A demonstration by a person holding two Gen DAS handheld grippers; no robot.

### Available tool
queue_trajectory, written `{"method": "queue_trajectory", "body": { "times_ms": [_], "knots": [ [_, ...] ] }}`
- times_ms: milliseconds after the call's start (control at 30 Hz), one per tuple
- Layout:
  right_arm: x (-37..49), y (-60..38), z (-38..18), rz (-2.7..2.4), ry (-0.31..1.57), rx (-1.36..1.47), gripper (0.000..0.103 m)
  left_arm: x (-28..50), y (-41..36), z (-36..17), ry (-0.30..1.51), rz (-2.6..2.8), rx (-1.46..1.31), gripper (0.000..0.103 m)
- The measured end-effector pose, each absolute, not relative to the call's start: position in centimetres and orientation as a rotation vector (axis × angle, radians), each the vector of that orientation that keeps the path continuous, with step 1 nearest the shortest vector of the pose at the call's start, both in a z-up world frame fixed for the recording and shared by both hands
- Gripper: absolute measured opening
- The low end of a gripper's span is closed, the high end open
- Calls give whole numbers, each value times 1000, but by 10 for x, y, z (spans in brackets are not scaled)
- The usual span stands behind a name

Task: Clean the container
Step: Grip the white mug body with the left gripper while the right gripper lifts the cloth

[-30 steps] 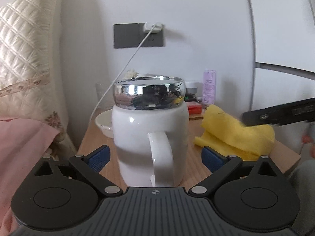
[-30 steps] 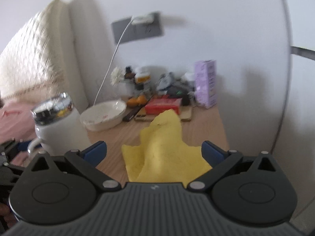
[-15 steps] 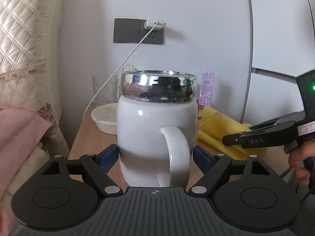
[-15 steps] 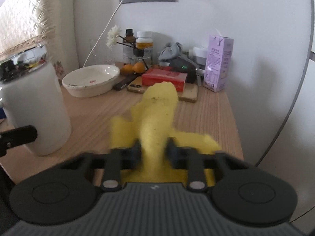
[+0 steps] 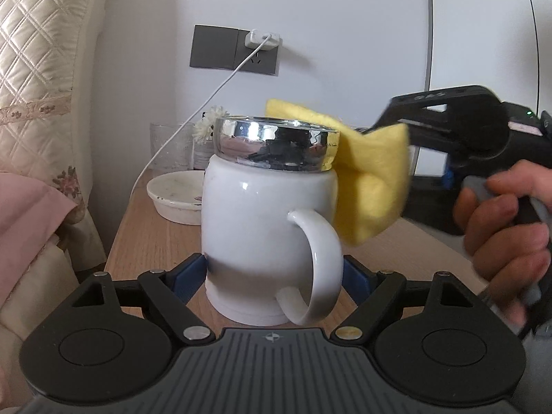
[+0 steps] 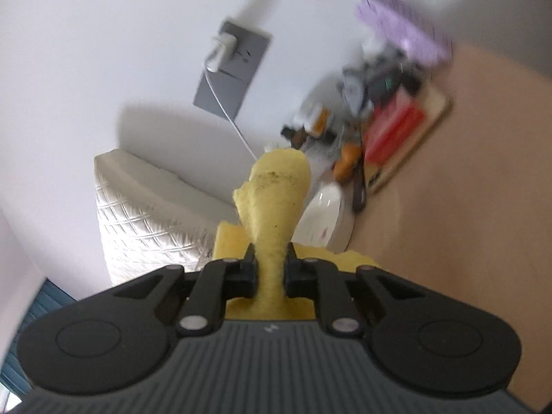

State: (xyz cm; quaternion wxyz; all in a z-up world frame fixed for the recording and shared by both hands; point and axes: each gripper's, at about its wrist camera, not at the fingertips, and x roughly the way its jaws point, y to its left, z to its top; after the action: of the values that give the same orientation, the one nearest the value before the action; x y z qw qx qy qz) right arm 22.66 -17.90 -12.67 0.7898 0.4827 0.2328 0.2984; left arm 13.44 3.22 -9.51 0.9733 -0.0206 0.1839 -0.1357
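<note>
Mug only in left view

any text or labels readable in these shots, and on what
Raised letters on the black right tool, seen upside down in the left wrist view: probably "DAS", not certain.
Tiny print on the chrome band of the white ceramic mug: too small to read.
Purple carton: blurred, unreadable.
Red box: blurred, unreadable.
Nothing else legible.
</note>
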Motion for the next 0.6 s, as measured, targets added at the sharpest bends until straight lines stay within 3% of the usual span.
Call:
{"method": "queue_trajectory", "body": {
  "times_ms": [200, 367, 600],
  "knots": [
    [206, -171, -139, 573, 519, 1060, 15, 143, 32, -94, 328, -238, -30, 94],
    [201, -174, -158, 569, 566, 1141, 15, 147, 22, -94, 309, -228, 26, 94],
    [201, -173, -143, 641, 512, 1082, 15, 147, 15, -92, 318, -166, 48, 91]
  ]
}}
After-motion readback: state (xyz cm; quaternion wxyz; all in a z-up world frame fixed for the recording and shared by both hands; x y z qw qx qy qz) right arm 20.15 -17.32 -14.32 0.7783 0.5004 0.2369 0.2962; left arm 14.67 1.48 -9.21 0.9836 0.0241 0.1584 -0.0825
